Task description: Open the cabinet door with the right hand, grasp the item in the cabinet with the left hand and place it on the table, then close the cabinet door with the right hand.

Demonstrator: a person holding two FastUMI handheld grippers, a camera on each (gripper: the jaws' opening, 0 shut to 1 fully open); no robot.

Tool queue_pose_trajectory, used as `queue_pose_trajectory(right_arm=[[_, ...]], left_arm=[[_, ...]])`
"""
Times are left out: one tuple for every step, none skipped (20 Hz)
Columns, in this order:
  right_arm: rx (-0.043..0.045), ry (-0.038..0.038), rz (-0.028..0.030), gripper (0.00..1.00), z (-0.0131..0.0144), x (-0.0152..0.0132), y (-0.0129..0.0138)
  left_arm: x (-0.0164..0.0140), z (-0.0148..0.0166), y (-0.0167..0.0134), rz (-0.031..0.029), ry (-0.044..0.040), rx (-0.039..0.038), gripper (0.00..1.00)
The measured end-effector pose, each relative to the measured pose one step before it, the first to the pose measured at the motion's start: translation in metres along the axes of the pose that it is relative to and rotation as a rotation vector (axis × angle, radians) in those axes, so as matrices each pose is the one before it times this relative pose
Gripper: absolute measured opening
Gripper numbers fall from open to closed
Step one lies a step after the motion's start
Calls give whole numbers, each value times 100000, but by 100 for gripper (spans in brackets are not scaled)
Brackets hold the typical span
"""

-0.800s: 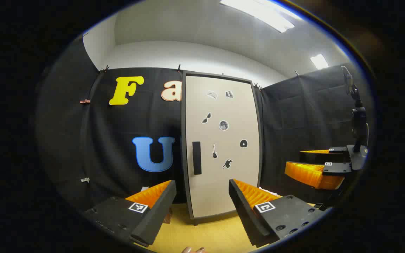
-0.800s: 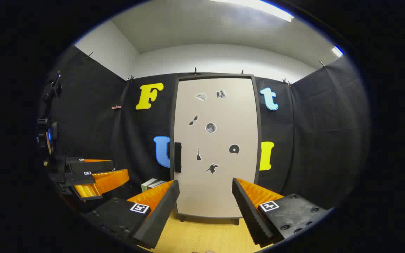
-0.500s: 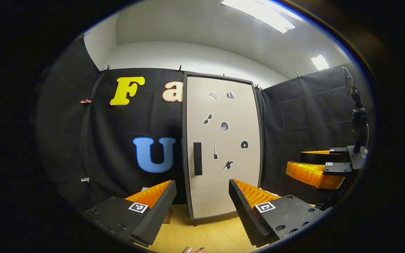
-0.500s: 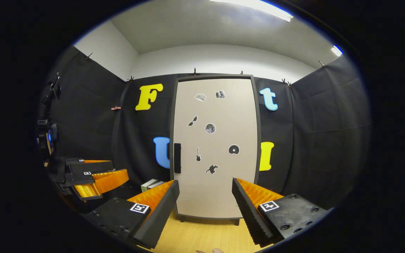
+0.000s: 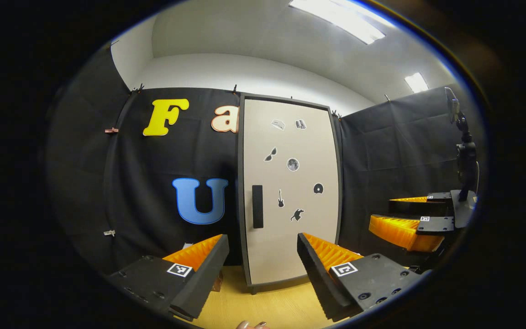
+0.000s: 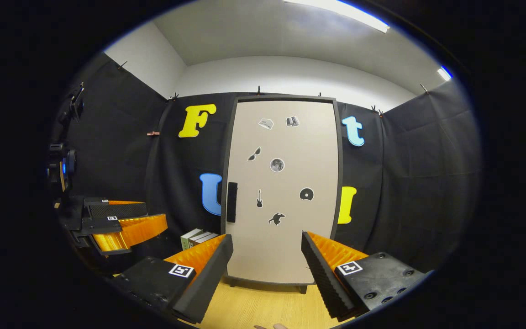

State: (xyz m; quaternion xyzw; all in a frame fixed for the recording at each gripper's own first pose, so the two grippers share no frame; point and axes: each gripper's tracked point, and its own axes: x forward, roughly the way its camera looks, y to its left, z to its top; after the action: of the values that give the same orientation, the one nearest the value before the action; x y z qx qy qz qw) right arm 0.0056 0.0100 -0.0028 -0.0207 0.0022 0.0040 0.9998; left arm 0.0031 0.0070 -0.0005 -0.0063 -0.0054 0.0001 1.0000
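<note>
I hold the right gripper (image 6: 266, 256) open, well short of the shut door (image 6: 281, 192), lined up for its handle (image 6: 231, 202) at left; the left gripper (image 5: 263, 258) waits open for the item.

Left gripper (image 5: 263, 256) and right gripper (image 6: 267, 253) both held level, fingers spread wide, gripping nothing.

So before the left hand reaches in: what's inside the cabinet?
That cannot be seen: the cabinet door is shut, its handle untouched, covering the inside. Both the right gripper and the left gripper are open, short of it.
</note>
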Motion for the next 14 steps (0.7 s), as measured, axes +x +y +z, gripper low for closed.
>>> queue_pose_trajectory(right_arm=[[39,-235,-64,97,74,82,19],[-92,-373,-386,100,42,53,-21],[-106,-346,-513,100,52,27,-55],[6,20,-258,97,-57,102,-39],[149,29,-146,97,-35,44,-15],[236,121,65,97,-15,50,141],[176,-17,-6,97,12,69,113],[51,-98,6,97,16,93,-80],[-114,-30,-5,97,-7,71,76],[-61,-11,-45,97,10,58,146],[124,-115,165,97,-2,38,201],[346,-174,284,97,54,77,224],[435,-125,26,97,22,136,205],[445,-425,227,97,111,-43,383]], left_arm=[[77,13,24,22,-146,-217,94],[-34,10,125,30,-101,-28,94],[81,-103,91,136,100,125,94],[0,71,84,-22,27,34,95],[59,-122,63,-10,20,-132,94],[65,90,74,-92,-123,-298,94],[17,-37,35,-18,-104,-280,94],[32,84,95,-36,-289,-284,94],[67,-78,55,-243,-31,-472,94],[-37,-87,116,-172,148,-562,94],[-67,-160,164,-140,408,-368,94],[-70,-73,196,-74,328,36,94],[-37,-38,266,128,3,296,94],[-78,98,281,44,40,320,94]])
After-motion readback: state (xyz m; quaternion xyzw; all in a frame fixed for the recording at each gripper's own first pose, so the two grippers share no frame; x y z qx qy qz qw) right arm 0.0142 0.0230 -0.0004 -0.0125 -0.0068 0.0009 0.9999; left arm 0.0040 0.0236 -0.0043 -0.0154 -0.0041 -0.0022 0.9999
